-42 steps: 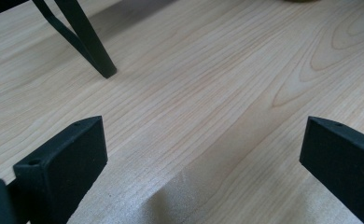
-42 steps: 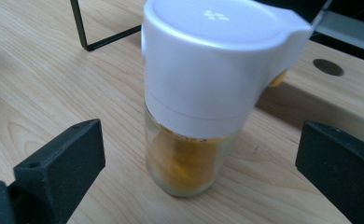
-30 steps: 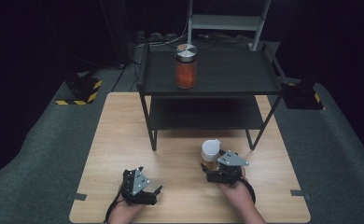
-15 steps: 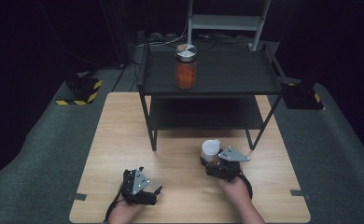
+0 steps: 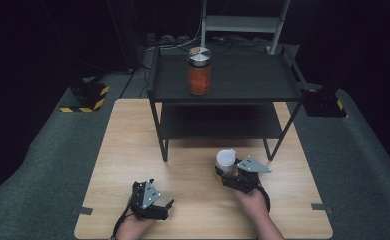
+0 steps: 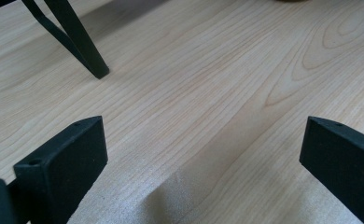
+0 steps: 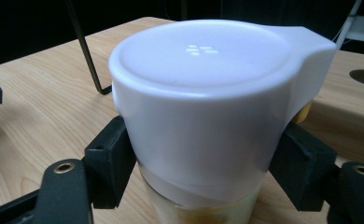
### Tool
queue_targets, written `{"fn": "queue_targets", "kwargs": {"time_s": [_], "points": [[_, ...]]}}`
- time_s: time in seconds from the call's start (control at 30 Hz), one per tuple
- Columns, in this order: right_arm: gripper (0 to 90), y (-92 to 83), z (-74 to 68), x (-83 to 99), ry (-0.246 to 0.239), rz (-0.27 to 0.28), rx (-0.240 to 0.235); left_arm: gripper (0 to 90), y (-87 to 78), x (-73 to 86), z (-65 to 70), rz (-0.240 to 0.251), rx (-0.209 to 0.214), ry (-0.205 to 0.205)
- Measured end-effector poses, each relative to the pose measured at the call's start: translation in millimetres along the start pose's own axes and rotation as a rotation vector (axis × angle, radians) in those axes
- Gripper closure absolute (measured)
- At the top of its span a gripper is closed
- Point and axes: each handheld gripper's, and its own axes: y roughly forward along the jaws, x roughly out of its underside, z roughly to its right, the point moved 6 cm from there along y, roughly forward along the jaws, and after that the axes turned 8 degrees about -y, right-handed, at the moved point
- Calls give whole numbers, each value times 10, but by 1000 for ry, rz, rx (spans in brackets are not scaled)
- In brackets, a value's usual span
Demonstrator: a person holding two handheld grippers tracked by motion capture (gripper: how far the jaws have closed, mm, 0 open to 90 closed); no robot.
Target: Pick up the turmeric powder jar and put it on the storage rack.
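Behind the white-capped bottle [image 5: 226, 161] stands a black shelf [image 5: 223, 95] bearing a jar [image 5: 199, 71].

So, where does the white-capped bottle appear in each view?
High view: bottle right of centre on the table, at the right tool.
Right gripper view: bottle centre, pinched between the jaws.
Left gripper view: I cannot make it out.
Shared landmark: the black rack leg.

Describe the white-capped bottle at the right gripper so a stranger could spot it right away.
On the light wooden table, in front of the black two-tier metal shelf, stands a small yellowish bottle with a wide white plastic cap. Unlike the orange-filled, metal-lidded glass jar on the shelf, it sits clamped in the right gripper.
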Motion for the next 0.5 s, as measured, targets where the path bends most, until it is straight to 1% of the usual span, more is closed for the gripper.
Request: {"fn": "queue_targets", "kwargs": {"time_s": [0.1, 0.2, 0.33, 0.37, 0.5], "points": [[297, -5, -16, 12, 3, 7, 12, 11, -1, 3, -1, 2, 1, -2], [297, -16, -34, 5, -5, 12, 17, 11, -3, 5, -2, 3, 1, -4], [300, -70, -54, -33, -16, 33, 20, 11, -1, 5, -7, 4, 4, -7], [300, -108, -69, -53, -20, 46, 21, 11, -1, 4, -7, 3, 4, -5], [300, -190, -93, -74, -8, 76, 24, 11, -1, 1, -6, 1, 5, 1]]}}
